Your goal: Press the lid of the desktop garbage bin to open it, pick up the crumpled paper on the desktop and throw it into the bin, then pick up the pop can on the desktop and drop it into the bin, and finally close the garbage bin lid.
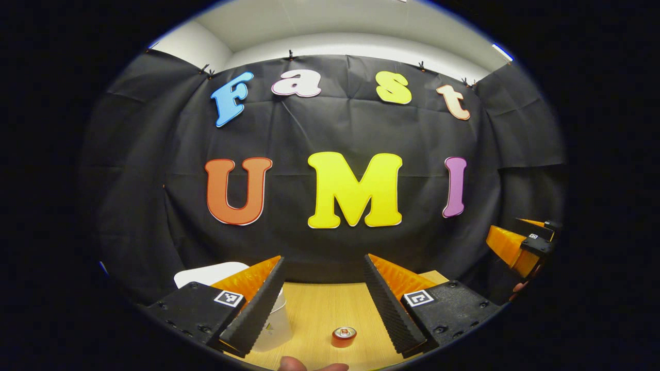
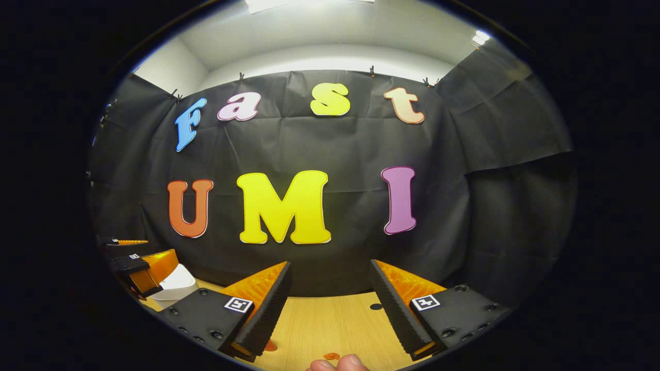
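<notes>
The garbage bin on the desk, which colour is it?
White. The garbage bin shows best in the left gripper view, partly behind a finger.

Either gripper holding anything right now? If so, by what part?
Nothing is held. The left gripper and right gripper both hang open above the table, with bare gaps between their fingers. The pop can stands on the table, ungripped.

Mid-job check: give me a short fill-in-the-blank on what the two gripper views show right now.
1. In the left gripper view, the pop can stands ____ on the table.
2. The white bin sits partly behind the left gripper's ____ finger.
3. Both the left gripper and the right gripper have their jaws ____.
4. In the right gripper view, the bin lies on the ____ side.

Missing words: upright; left; open; left
</notes>
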Motion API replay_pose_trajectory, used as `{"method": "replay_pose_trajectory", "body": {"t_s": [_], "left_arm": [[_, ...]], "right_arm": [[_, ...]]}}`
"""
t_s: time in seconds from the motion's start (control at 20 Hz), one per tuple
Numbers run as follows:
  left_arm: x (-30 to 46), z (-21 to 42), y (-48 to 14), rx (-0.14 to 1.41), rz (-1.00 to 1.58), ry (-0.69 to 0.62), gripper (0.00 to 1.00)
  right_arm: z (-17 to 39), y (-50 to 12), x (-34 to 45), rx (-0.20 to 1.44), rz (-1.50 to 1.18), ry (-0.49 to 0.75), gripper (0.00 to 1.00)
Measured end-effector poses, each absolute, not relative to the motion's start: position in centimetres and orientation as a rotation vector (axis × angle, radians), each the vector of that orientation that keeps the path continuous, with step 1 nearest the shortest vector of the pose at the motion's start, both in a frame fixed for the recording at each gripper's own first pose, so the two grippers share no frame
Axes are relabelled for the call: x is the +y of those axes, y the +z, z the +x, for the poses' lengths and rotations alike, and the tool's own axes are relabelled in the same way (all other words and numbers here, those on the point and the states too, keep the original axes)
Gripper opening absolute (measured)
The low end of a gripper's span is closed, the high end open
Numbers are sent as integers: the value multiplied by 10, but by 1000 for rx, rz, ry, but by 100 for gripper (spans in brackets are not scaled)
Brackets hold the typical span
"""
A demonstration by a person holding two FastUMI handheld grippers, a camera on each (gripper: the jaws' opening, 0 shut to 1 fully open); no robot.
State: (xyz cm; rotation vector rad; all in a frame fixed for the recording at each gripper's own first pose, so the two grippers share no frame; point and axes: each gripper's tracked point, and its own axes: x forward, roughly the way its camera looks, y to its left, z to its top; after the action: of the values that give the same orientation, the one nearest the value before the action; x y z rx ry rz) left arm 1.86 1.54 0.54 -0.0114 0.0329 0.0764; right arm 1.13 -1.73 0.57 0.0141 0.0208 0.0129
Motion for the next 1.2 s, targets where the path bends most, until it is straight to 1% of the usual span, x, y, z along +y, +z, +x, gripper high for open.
{"method": "replay_pose_trajectory", "body": {"t_s": [0.15, 0.2, 0.25, 0.35, 0.5, 0.6, 0.7, 0.75, 0.8, 0.85, 0.95, 1.0, 1.1, 1.15, 1.2], "left_arm": [[28, 19, 5, 34, -1, 113, 96], [32, 19, 5, 36, 1, 129, 97], [36, 20, 3, 39, 0, 143, 97], [42, 23, 2, 44, 7, 166, 96], [59, 29, -3, 53, 11, 226, 93], [75, 30, -8, 69, 11, 290, 90], [94, 29, -17, 97, 11, 363, 86], [106, 28, -21, 108, 25, 417, 81], [116, 27, -23, 114, 32, 456, 79], [120, 28, -24, 117, 33, 476, 73], [128, 30, -29, 130, 38, 507, 67], [132, 32, -32, 137, 40, 526, 66], [143, 34, -39, 151, 36, 567, 60], [147, 35, -43, 161, 26, 586, 55], [150, 37, -47, 171, 18, 603, 51]], "right_arm": [[12, 4, -21, 28, 22, 19, 95], [12, 4, -22, 30, 19, 22, 92], [12, 3, -23, 33, 16, 29, 95], [13, 1, -26, 45, 5, 45, 95], [16, -1, -39, 64, -13, 47, 95], [17, -1, -47, 69, -12, 41, 95], [18, -5, -49, 80, -13, 45, 95], [18, -10, -48, 92, -18, 51, 92], [18, -14, -49, 107, -26, 54, 98], [18, -16, -50, 116, -31, 57, 95], [18, -15, -50, 116, -36, 63, 95], [18, -14, -50, 114, -42, 66, 92], [18, -16, -53, 114, -61, 69, 92], [19, -16, -54, 116, -66, 70, 95], [19, -16, -55, 116, -70, 70, 95]]}}
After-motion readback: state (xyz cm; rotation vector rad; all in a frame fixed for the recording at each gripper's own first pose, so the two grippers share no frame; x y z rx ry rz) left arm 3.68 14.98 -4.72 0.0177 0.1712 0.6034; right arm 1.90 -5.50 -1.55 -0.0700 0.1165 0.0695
